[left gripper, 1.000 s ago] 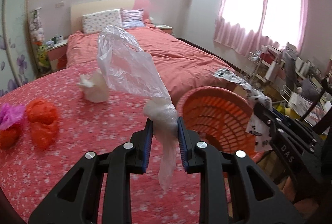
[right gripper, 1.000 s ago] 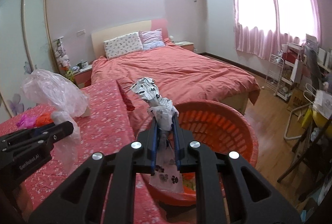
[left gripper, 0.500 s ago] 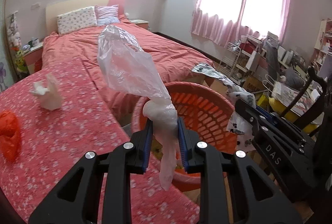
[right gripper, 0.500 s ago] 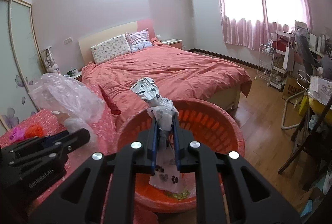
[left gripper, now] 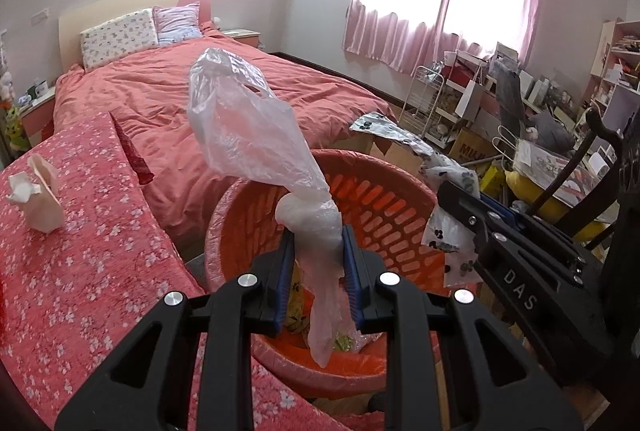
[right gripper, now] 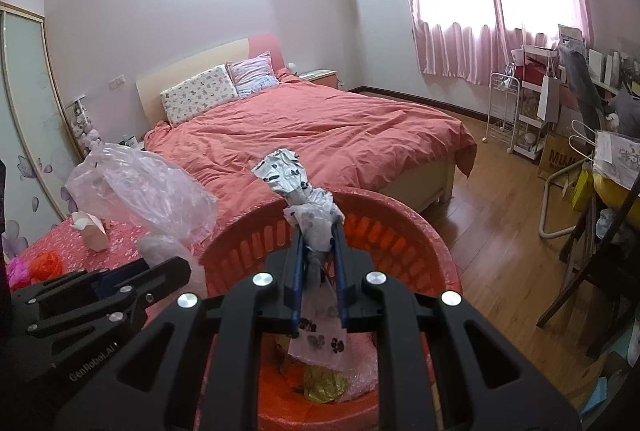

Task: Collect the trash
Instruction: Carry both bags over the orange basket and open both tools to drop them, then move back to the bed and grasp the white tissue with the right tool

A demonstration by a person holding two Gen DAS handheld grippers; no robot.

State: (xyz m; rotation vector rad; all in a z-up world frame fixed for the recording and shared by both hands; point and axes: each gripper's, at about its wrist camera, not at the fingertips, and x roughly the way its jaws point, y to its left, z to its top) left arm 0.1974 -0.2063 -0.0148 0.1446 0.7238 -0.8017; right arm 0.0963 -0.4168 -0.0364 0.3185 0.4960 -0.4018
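Note:
My left gripper [left gripper: 316, 251] is shut on a clear plastic bag [left gripper: 248, 119] and holds it above the orange slotted basket [left gripper: 384, 199]. My right gripper [right gripper: 318, 251] is shut on a white paw-print bag [right gripper: 294, 183], also above the basket [right gripper: 400, 227]. Some trash lies on the basket's bottom [right gripper: 324, 383]. In the left wrist view the right gripper [left gripper: 472, 219] and its paw-print bag [left gripper: 400, 135] show at the right. In the right wrist view the left gripper [right gripper: 160, 271] and its clear bag [right gripper: 140, 191] show at the left.
A table with a red flowered cloth [left gripper: 80, 271] stands left of the basket, bearing a crumpled white tissue [left gripper: 36, 191] and orange and pink bags [right gripper: 36, 267]. A bed [right gripper: 320, 135] lies behind. Chairs, a rack and boxes [right gripper: 560, 151] crowd the right side.
Both grippers have moved right from over the table to above the basket, each still holding its bag. The basket now fills the lower middle of both views.

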